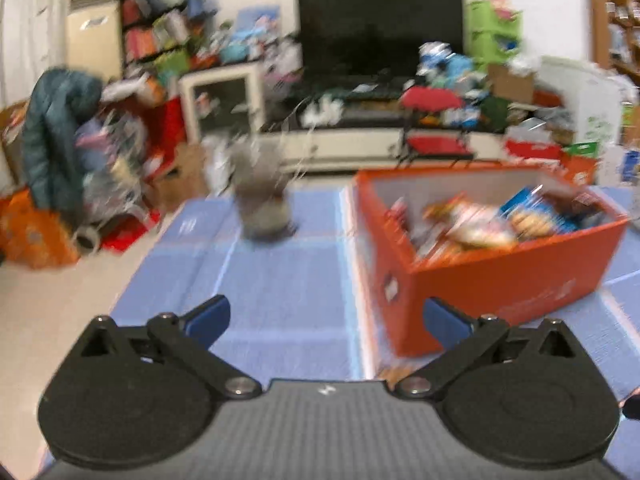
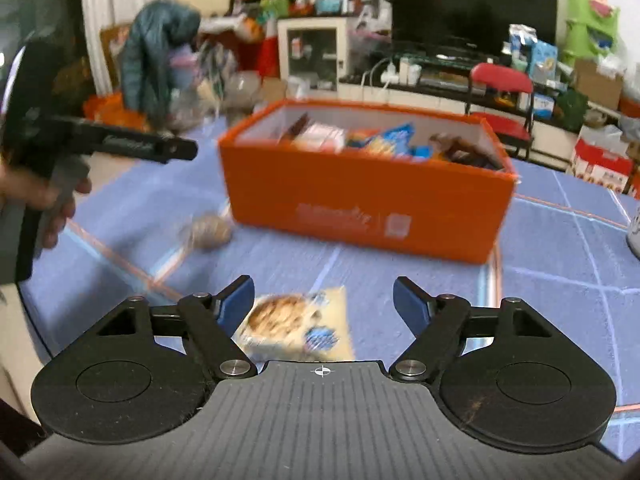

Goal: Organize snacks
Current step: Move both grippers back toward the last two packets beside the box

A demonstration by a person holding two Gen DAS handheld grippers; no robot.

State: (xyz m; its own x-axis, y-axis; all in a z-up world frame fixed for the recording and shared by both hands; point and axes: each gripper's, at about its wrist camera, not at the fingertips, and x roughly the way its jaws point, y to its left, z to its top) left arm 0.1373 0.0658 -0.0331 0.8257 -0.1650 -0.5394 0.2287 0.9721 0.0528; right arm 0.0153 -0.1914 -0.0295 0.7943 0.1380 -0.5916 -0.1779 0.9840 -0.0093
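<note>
From the left wrist camera, my left gripper [image 1: 326, 322] hung over the blue checked tablecloth [image 1: 280, 280] with its blue-padded fingers [image 1: 208, 320] spread wide apart and nothing between them. Farther off, left of centre, a blurred greyish object [image 1: 264, 208] stood on the cloth; I could not tell what it was. To the right sat the orange box [image 1: 500, 284], already heaped with snack packets [image 1: 480, 224], its near corner just beside my right-hand finger.

In the right wrist view, my left hand [image 2: 48, 200] gripped its tool at the far left. A small round wrapped snack [image 2: 208, 230] lay on the cloth just left of the box's [image 2: 360, 200] near corner, apart from it. My right gripper [image 2: 324, 304] also stood open and empty, hovering low over a cookie packet [image 2: 296, 324] that lay flat, nearer its left finger than its right and partly hidden under the tool body.

I judged the packet the next thing to lift into the box. The risks I saw came from that off-centre position: closing here could pinch only one edge and let the flat, slick-looking packet twist or slip free. Motion blur suggested a fast hand, and a rushed swing might clip the box wall or knock the round snack off the table's left edge. The box being so full, a dropped packet could slide back out.
</note>
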